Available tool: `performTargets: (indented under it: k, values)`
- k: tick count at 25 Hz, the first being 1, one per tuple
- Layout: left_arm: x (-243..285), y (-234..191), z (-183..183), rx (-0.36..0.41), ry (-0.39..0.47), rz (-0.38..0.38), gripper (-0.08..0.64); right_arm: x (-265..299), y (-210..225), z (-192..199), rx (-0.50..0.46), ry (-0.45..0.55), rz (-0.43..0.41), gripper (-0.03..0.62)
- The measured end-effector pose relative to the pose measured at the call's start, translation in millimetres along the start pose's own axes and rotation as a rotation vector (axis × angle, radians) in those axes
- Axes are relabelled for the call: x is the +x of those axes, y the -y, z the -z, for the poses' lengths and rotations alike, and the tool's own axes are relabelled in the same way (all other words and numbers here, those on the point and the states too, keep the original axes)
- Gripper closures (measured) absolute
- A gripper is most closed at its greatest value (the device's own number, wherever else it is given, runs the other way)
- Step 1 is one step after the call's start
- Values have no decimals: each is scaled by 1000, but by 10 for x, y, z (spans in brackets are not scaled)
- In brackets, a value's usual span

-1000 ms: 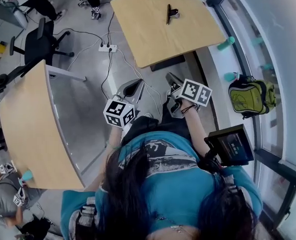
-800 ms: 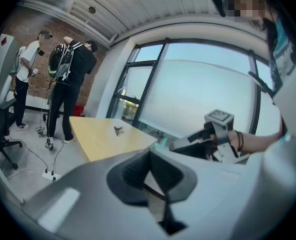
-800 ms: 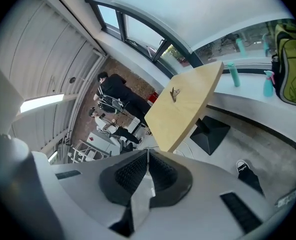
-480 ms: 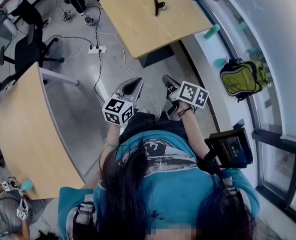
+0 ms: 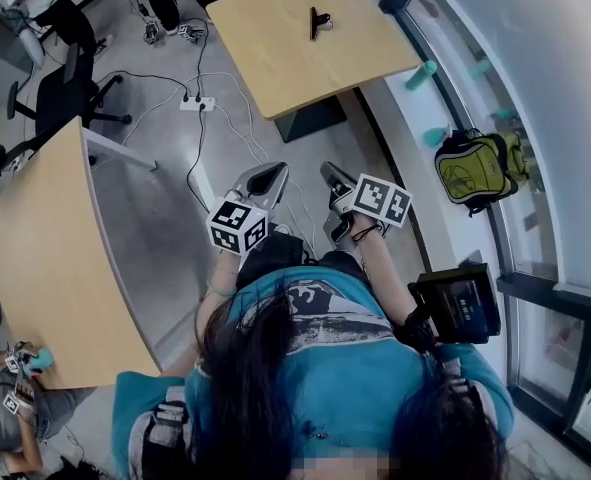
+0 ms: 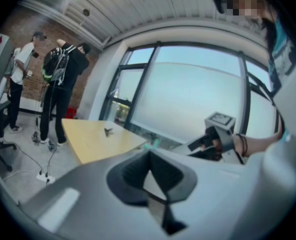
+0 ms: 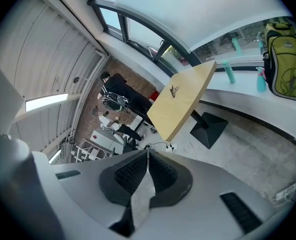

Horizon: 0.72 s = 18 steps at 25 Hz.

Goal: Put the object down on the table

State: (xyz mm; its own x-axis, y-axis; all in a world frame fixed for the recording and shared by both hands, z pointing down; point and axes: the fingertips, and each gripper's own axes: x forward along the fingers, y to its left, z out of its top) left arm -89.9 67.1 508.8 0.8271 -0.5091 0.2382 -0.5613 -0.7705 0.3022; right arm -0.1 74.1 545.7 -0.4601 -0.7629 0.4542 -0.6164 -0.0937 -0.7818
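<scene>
Presently, the task's thing appears to be the small black clip (image 5: 318, 21), which lies flat near the middle of the far worktop (image 5: 275, 63), well apart from both grippers. Nothing else lies on that worktop.

Left gripper (image 5: 266, 177): fingers pressed together, nothing between them. Right gripper (image 5: 332, 174): fingers likewise pressed together and empty. Both are held low in front of the person, above the floor, pointing towards the far worktop.

Handling, as a judgement: the clip is too small in every view to be sure of its make, but it looks like a light, rigid piece of metal or hard plastic — not fragile, and possibly slippery on its smooth faces. Being low, it leaves little to take hold of; a pinch across its wider end, where it stands a little proud of the wood, seems the safest.

Surface: pale wood, level and bare, resting on a dark pedestal base. It judges as a sound place for the clip — which already rests on it.

Room: a second wooden worktop (image 5: 45, 238) stands to the person's left. A power strip (image 5: 198, 103) and loose cables cross the grey floor between the two, a trip hazard. A green backpack (image 5: 480, 168) and teal bottles (image 5: 422, 74) sit along the window ledge on the right. Other people stand beyond the far worktop.
</scene>
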Motion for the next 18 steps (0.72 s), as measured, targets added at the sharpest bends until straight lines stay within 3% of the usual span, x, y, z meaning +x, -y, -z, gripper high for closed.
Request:
performTargets:
  k: [8, 18]
  values:
    - [279, 734, -12, 13, -6, 23, 557, -562, 240, -200, -16, -11, -17, 570]
    - [359, 828, -7, 18, -5, -2, 557, -586, 307, -243, -42, -51, -36, 571]
